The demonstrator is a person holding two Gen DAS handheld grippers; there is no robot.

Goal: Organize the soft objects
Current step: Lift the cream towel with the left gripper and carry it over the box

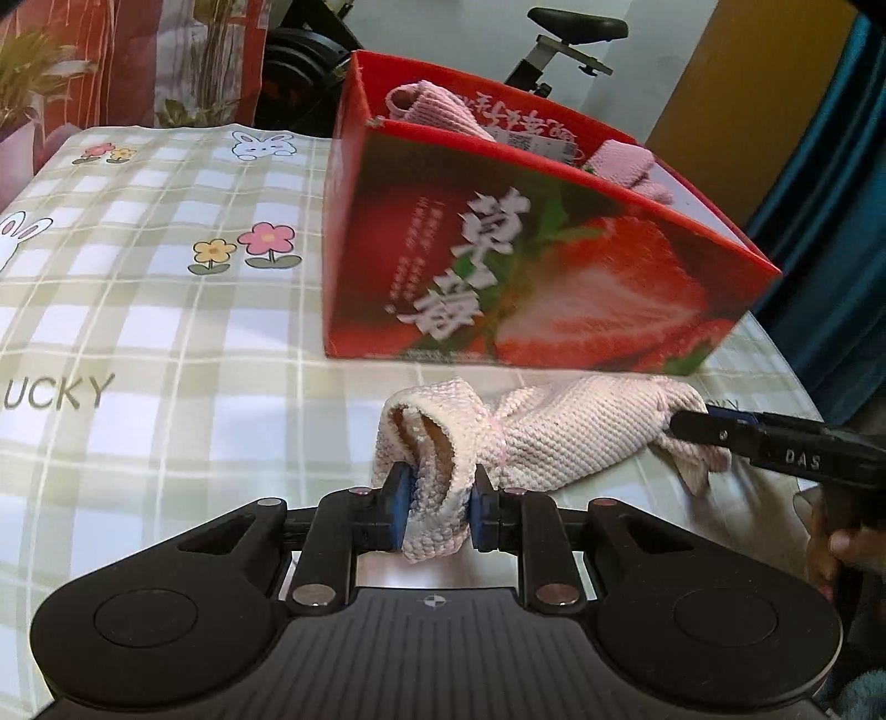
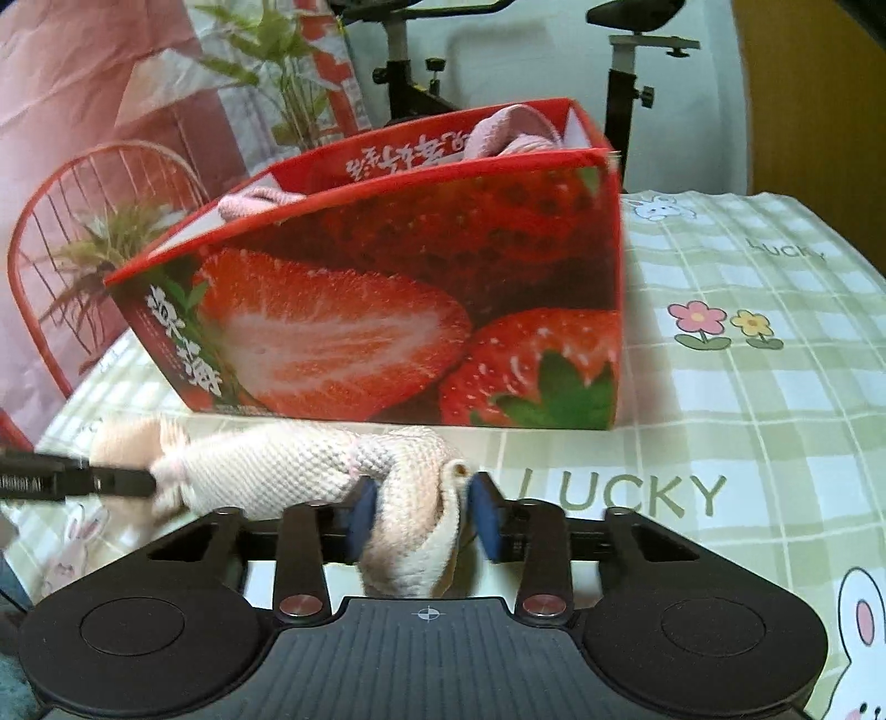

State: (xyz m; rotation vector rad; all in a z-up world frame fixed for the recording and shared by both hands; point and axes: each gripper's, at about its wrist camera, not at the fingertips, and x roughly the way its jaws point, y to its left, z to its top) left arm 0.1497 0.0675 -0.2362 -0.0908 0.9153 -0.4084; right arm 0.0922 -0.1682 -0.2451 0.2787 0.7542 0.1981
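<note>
A pale pink knitted cloth (image 1: 559, 437) lies in front of the red strawberry box (image 1: 531, 277), held at both ends. My left gripper (image 1: 440, 507) is shut on one bunched end of it. My right gripper (image 2: 423, 512) is shut on the other end (image 2: 410, 515); its black fingers (image 1: 714, 429) show at the right of the left wrist view. The left gripper's fingers (image 2: 111, 481) show at the left of the right wrist view. The box (image 2: 421, 310) holds pink knitted cloths (image 1: 437, 108) that stick up over its rim (image 2: 515, 135).
The table (image 1: 166, 310) has a green-checked cover with flowers, rabbits and "LUCKY" print (image 2: 747, 387). A red wire chair (image 2: 61, 232) and plants stand behind it. An exercise bike (image 1: 559, 50) stands behind the box. A blue curtain (image 1: 830, 210) hangs at the right.
</note>
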